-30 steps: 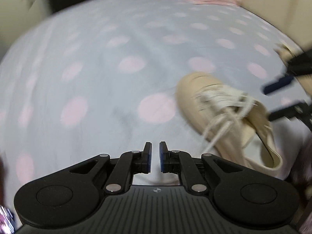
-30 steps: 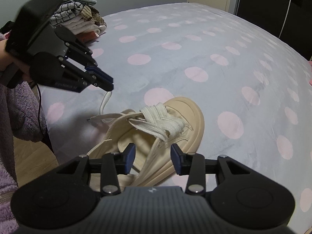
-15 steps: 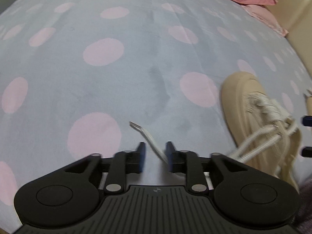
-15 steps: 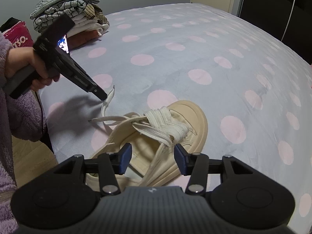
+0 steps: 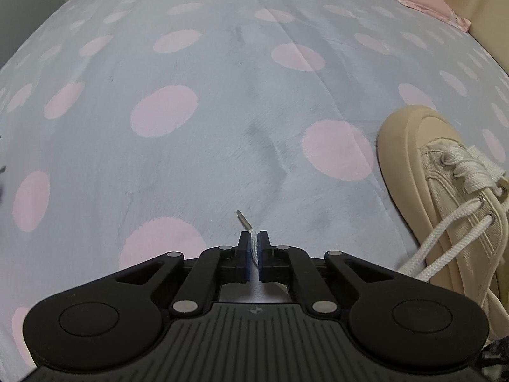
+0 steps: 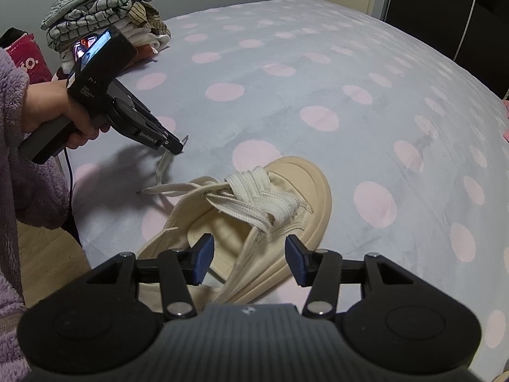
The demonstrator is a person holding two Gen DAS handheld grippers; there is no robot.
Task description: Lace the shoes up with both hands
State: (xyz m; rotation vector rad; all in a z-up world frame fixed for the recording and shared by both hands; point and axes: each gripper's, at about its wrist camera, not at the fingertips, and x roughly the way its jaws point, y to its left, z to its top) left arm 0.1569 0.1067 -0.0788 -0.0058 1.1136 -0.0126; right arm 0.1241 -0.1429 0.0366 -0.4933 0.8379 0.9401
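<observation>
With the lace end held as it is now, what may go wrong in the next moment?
1. The left gripper pinches the lace only near its tip; a pull might slip it out.
2. The right gripper is open above the shoe and does not hold it, so a pull may drag the shoe across the blanket.
3. The other lace end lies loose and could tangle.
</observation>
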